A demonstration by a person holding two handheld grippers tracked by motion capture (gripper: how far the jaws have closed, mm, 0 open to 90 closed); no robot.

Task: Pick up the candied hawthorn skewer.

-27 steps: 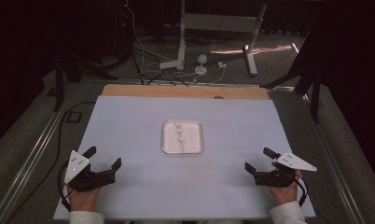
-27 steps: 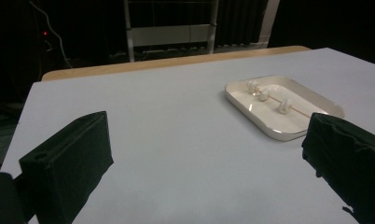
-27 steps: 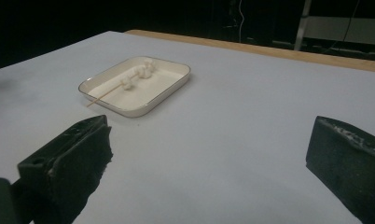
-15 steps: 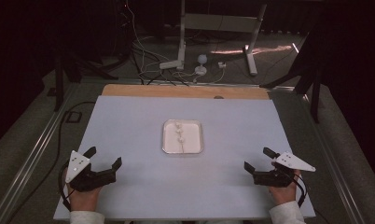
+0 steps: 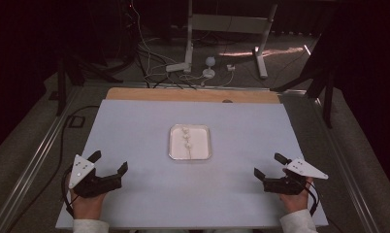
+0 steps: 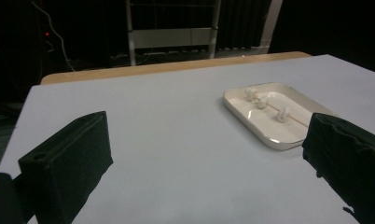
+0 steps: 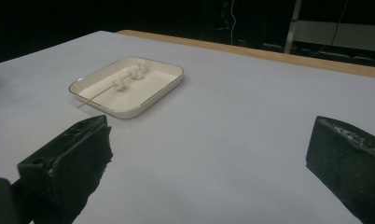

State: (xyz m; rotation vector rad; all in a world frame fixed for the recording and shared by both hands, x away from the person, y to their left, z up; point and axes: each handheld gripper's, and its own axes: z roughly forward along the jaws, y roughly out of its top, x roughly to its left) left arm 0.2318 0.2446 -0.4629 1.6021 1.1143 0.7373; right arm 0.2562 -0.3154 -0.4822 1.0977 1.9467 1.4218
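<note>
Seen from above: a shallow white rectangular tray with rounded corners (image 5: 171, 145) at the middle of a pale blue-grey tabletop (image 5: 135, 126), well apart from both tools. In that tray, a thin wooden skewer (image 5: 189, 151) lying lengthwise, with three small white lumps (image 5: 186, 137) strung along its far half, apparently threaded on it, though too small to tell for sure. Near end of the skewer resting over the tray's near rim in the right gripper view (image 7: 85, 101).

At the near left corner, the left black two-jaw gripper (image 5: 108, 163), held in a hand (image 5: 86, 206) with a white cuff, low over the table, jaws spread wide and holding nothing. Grey three-cornered plate on top, cable looping behind the hand. In the left gripper view, both black jaws far apart at the lower edges, bare tabletop between them, the tray (image 6: 251, 122) ahead and to the right, the lumps (image 6: 262, 102) in a row inside it.

At the near right corner, the right black two-jaw gripper (image 5: 269, 165), likewise held in a hand (image 5: 296, 200), jaws also spread wide and holding nothing, aimed toward the table's middle. In the right gripper view, the tray (image 7: 164, 86) ahead and to the left, lumps (image 7: 129, 74) clustered toward its far end.

Along the table's far edge, a bare light wooden strip (image 5: 183, 94). Beyond it, on the dark floor, white metal stand legs (image 5: 190, 48) and tangled cables (image 5: 149, 63).
</note>
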